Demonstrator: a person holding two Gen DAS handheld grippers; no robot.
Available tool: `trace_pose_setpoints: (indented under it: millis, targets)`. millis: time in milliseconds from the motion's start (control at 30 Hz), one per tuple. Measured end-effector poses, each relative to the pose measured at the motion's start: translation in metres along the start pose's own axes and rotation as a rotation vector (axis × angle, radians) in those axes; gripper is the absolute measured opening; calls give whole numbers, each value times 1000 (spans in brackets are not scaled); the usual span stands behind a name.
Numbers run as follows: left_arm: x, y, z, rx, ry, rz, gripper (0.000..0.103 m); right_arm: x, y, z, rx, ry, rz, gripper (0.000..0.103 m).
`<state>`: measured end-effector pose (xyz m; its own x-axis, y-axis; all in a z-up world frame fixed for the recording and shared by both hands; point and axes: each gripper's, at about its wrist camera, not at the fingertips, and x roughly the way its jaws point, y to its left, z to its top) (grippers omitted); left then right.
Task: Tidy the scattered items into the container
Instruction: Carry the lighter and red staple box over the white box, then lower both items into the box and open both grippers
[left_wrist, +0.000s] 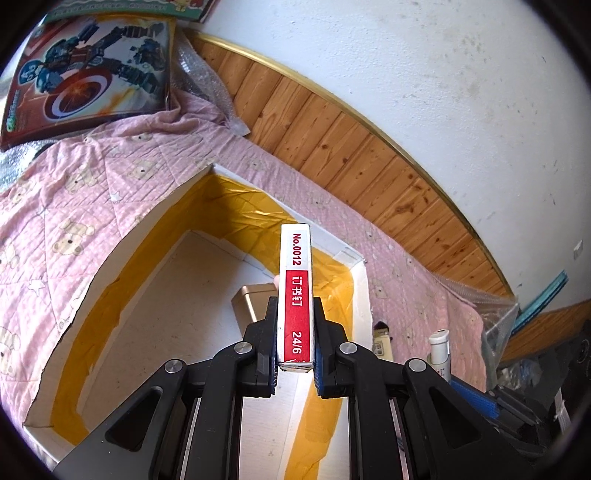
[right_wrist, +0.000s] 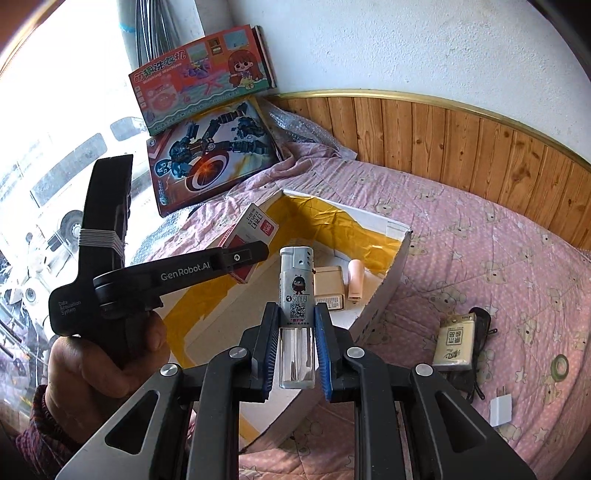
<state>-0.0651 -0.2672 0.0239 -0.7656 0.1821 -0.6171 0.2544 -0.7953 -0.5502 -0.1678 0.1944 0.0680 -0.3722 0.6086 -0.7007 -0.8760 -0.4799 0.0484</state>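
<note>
My left tongs (left_wrist: 295, 354) clamp the staple box (left_wrist: 295, 291) above the open carton (left_wrist: 110, 254); my right tongs (right_wrist: 295, 350) clamp the lighter (right_wrist: 297, 295) beside it.

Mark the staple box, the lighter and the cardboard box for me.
staple box (left_wrist: 295, 295): left wrist view, red band of its label.
lighter (right_wrist: 297, 295): right wrist view, printed silver body.
cardboard box (right_wrist: 384, 295): right wrist view, outer right wall.

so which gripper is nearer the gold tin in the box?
Left. The left gripper, shut on the staple box, hangs over the open box with the gold tin just below. The right gripper, holding the lighter, sits back at the box's near wall.
</note>
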Motion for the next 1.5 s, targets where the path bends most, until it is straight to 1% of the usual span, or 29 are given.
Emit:
trace_pose_setpoints:
  millis: [167,367,500,633,733,800,867,967,1133,1267,1500]
  targets:
    - [12,17,2,-69,51,22,15,24,2,8,8,53,15,20]
    - [23,25,-1,-101,103,64,15,52,6,20,7,119,21,20]
    - [29,31,-5,-133,143,94,15,72,5,24,35,176,28,20]
    - [38,40,-9,-186,194,134,15,93,4,27,49,247,24,20]
    - [45,40,-11,-187,229,157,15,111,3,27,48,314,21,20]
    - [49,38,-12,-172,242,188,15,119,2,28,45,342,10,20]
    - [53,39,-13,-179,266,204,15,128,1,28,35,379,4,21]
    - [58,41,-14,-192,305,210,15,140,2,27,14,434,-3,21]
    - [61,40,-16,-205,332,204,15,156,2,26,-37,503,-32,21]
    - [63,41,-16,-218,342,206,15,165,3,26,-79,538,-54,21]
    - [69,50,-18,-262,375,196,15,176,5,25,-129,582,-66,21]
